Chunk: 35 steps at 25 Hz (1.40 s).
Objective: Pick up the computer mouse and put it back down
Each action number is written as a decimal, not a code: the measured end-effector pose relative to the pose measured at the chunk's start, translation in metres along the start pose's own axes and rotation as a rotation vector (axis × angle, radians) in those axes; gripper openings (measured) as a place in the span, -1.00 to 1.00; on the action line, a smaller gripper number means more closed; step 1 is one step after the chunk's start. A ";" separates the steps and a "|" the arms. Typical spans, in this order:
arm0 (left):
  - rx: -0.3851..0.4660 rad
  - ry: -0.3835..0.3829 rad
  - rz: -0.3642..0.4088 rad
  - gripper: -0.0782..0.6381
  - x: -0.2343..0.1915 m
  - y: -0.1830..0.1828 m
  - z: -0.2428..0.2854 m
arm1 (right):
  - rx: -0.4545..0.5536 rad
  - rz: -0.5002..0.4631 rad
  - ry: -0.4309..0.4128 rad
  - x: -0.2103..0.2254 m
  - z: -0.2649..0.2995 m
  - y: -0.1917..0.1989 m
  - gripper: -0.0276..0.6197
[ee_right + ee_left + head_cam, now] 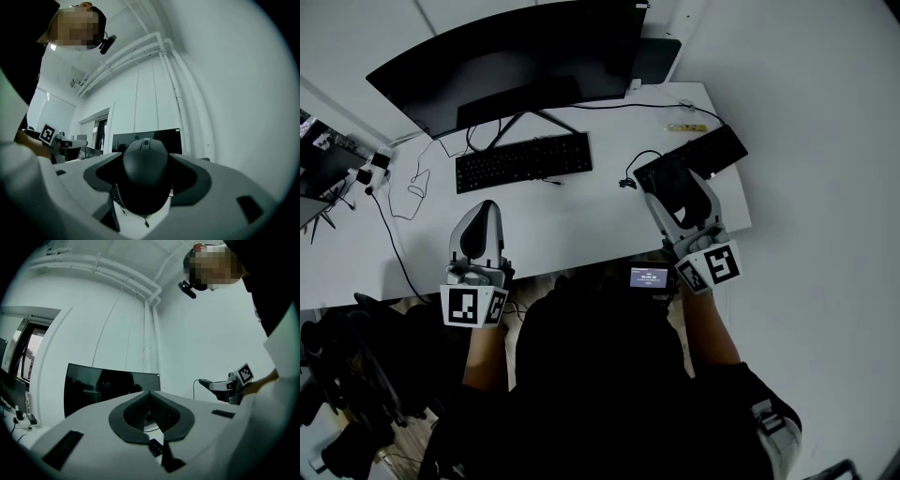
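Gripped between the jaws of the right gripper: the computer mouse, clamped by its flanks, wheel uppermost. Closed tip to tip on nothing at the left gripper, with only desk and keys glimpsed through the hollow behind the tips. In the head view, holding the mouse at four o'clock from the keyboard, over the nine-o'clock end of the dark mouse pad, and trailing a cable off toward nine o'clock. Parked with the left tool at seven o'clock from the keyboard, by the near edge of the desk. Beyond both, at twelve o'clock, the monitor. Judged to be the held stage, between pick-up and set-down; cannot tell whether clear of the surface or just touching it. Calls next for a level descent onto the pad, with slack left in the cable, then for parting the right jaws only once seated flat.
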<state>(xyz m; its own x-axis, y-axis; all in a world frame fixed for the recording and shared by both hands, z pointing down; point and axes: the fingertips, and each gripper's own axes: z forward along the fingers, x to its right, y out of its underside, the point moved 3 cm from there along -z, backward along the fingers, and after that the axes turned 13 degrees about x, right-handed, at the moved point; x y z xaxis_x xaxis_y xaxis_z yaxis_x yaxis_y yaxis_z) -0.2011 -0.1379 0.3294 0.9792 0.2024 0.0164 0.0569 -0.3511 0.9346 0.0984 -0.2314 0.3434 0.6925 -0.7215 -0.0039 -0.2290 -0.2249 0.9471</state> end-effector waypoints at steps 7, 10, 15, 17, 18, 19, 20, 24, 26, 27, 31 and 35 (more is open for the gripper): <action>-0.024 0.003 -0.009 -0.80 0.007 0.009 0.001 | -0.006 0.023 0.002 0.003 -0.001 0.006 0.04; -0.029 0.000 -0.011 -0.80 0.007 0.010 0.002 | -0.015 0.021 -0.003 0.004 0.000 0.008 0.04; -0.028 0.004 -0.026 -0.80 0.008 0.014 0.006 | -0.026 0.021 -0.012 0.006 0.005 0.012 0.04; -0.030 0.000 -0.044 -0.80 0.008 0.017 0.007 | -0.029 0.023 -0.013 0.008 0.007 0.014 0.04; -0.031 -0.001 -0.053 -0.80 0.008 0.019 0.007 | -0.029 0.025 -0.012 0.009 0.008 0.015 0.04; -0.032 0.000 -0.060 -0.80 0.008 0.020 0.008 | -0.029 0.028 -0.010 0.011 0.009 0.016 0.04; -0.034 0.001 -0.064 -0.80 0.009 0.022 0.008 | -0.030 0.031 -0.009 0.013 0.010 0.018 0.04; -0.048 0.000 -0.073 -0.80 0.008 0.028 0.010 | -0.041 0.045 -0.006 0.019 0.017 0.026 0.04; -0.053 -0.003 -0.077 -0.80 0.006 0.030 0.012 | -0.047 0.047 -0.009 0.022 0.023 0.029 0.04; -0.055 -0.005 -0.078 -0.80 0.004 0.031 0.013 | -0.050 0.048 -0.010 0.023 0.026 0.032 0.04; -0.068 -0.012 -0.081 -0.80 -0.002 0.035 0.016 | -0.062 0.049 -0.004 0.030 0.041 0.043 0.04; -0.083 -0.029 -0.091 -0.80 -0.010 0.041 0.016 | -0.066 0.033 0.007 0.041 0.058 0.057 0.04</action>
<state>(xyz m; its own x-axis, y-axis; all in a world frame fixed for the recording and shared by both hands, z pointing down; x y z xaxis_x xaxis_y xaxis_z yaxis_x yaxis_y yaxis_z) -0.2055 -0.1694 0.3619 0.9759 0.2035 -0.0791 0.1308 -0.2548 0.9581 0.0744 -0.3117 0.3785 0.6898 -0.7234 0.0297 -0.2064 -0.1573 0.9657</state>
